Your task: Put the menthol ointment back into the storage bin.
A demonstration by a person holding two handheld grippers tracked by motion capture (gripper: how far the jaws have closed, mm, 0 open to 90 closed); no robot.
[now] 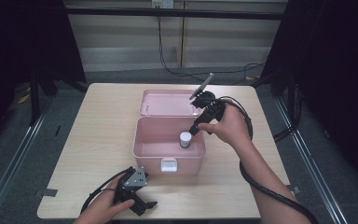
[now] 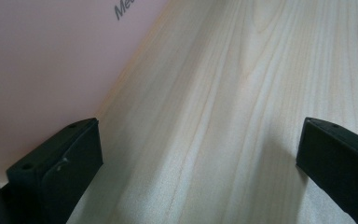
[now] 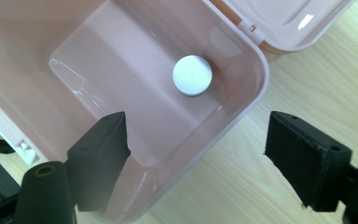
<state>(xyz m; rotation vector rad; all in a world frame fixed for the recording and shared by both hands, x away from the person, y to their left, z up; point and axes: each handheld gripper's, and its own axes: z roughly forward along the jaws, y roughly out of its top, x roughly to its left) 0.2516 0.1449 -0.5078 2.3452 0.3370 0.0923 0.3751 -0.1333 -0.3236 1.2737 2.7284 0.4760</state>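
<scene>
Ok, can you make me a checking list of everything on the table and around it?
Surface: pale wooden table, bare apart from the job's things.
Job's things: pink box, hinged lid open flat behind; white-capped bottle upright inside.
Clutter: nothing seen.
Grippers: right gripper open above the box; left gripper open, resting on the table.
Cables: black cable along the right forearm.
Surroundings: grey floor, dark curtains.

pink box wall (image 2: 37, 60), wooden table (image 2: 223, 116), claw (image 2: 200, 154) agape
</scene>
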